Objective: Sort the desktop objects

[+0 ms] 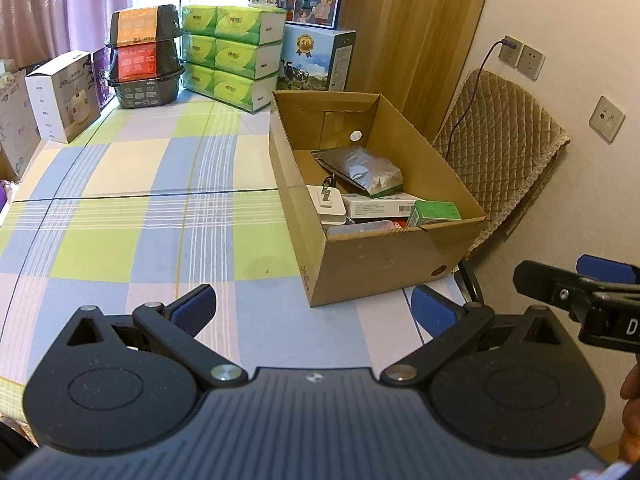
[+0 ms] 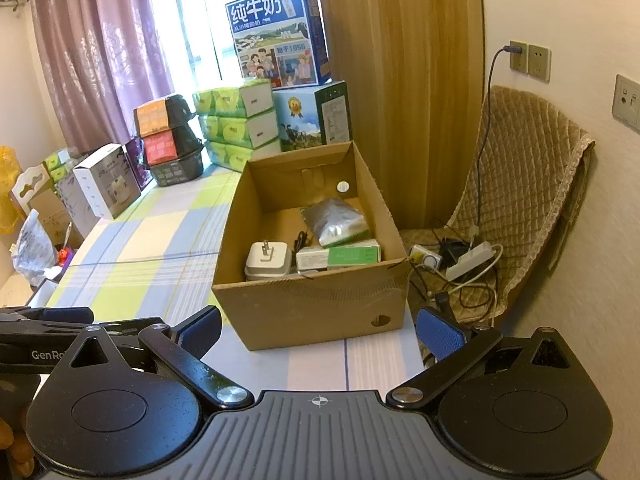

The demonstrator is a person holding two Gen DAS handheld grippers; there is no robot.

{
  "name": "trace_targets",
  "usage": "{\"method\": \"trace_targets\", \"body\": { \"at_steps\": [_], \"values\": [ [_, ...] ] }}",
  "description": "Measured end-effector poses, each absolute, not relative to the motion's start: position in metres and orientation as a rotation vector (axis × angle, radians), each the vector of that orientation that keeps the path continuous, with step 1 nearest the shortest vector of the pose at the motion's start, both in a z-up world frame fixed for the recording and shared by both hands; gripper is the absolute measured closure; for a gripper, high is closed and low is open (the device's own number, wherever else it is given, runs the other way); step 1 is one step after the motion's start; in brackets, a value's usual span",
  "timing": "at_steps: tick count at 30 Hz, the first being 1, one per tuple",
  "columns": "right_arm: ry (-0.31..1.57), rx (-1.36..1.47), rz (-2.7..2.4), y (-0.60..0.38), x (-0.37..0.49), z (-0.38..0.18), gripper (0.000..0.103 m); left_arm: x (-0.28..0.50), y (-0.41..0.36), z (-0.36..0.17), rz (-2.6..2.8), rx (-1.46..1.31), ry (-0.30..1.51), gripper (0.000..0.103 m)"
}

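Both tools hang empty here, the left gripper and the right gripper each with blue-padded fingers spread wide, hovering near the front of the open brown cardboard box. Inside it lie a silver foil pouch, a white plug adapter and a green-and-white carton. The checked pastel tablecloth beside the box shows nothing loose, so sorting looks nearly or fully done.
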State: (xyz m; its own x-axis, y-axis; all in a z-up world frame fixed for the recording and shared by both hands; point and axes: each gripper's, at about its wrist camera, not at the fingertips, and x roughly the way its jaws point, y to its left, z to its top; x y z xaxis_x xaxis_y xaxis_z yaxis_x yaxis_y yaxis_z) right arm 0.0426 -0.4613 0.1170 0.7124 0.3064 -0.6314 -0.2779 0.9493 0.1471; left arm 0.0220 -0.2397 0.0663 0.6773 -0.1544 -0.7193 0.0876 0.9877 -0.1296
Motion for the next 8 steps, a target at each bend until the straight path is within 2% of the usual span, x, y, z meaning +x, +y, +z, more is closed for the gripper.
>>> {"method": "trace_targets", "body": {
  "at_steps": [8],
  "values": [
    [0.705, 0.037, 0.313, -0.4623, 0.0385, 0.1151, 0.002, 0.0206, -0.2378, 0.068, -0.149, -0.081, 0.796, 0.001]
  ]
}}
